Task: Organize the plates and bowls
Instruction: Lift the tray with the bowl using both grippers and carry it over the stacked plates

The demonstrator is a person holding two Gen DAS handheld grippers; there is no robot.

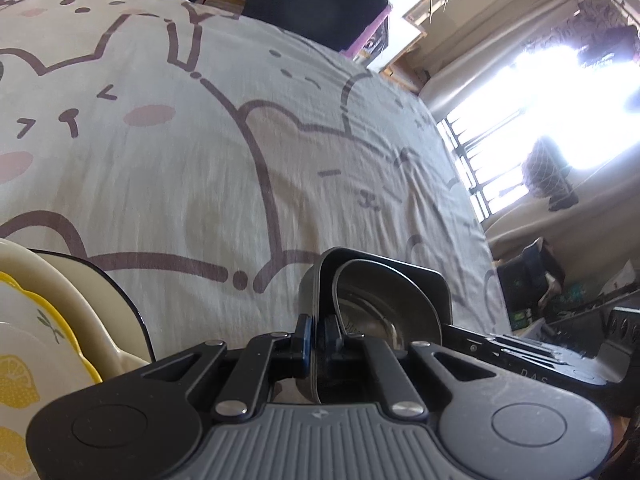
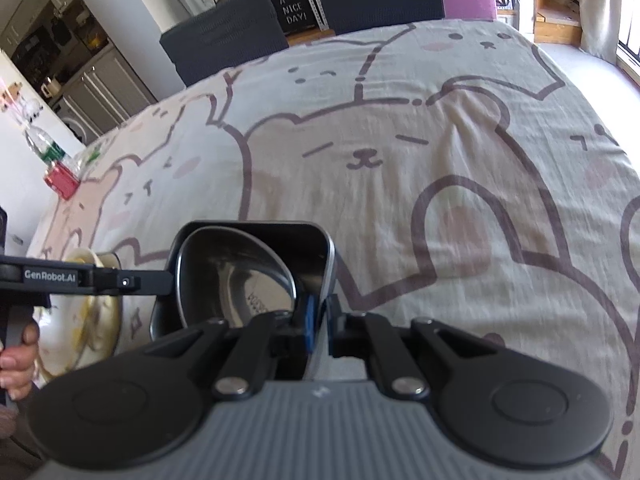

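Both tools grip 1 dark square dish [image 2: 256,236] with a steel bowl [image 2: 236,280] nested inside, held above the counter's bear-print cloth [image 2: 400,160]. Left tool [image 1: 316,334]: jaws nearly closed, pinching the dish's left wall. Right tool [image 2: 318,320]: jaws nearly closed, clamped on the dish's right wall. Dish tilted, its opening facing the cameras. Stack of plates [image 1: 36,320], topmost with lemon print, sits just left of the left tool. A hand [image 2: 18,364] grips the left tool's handle
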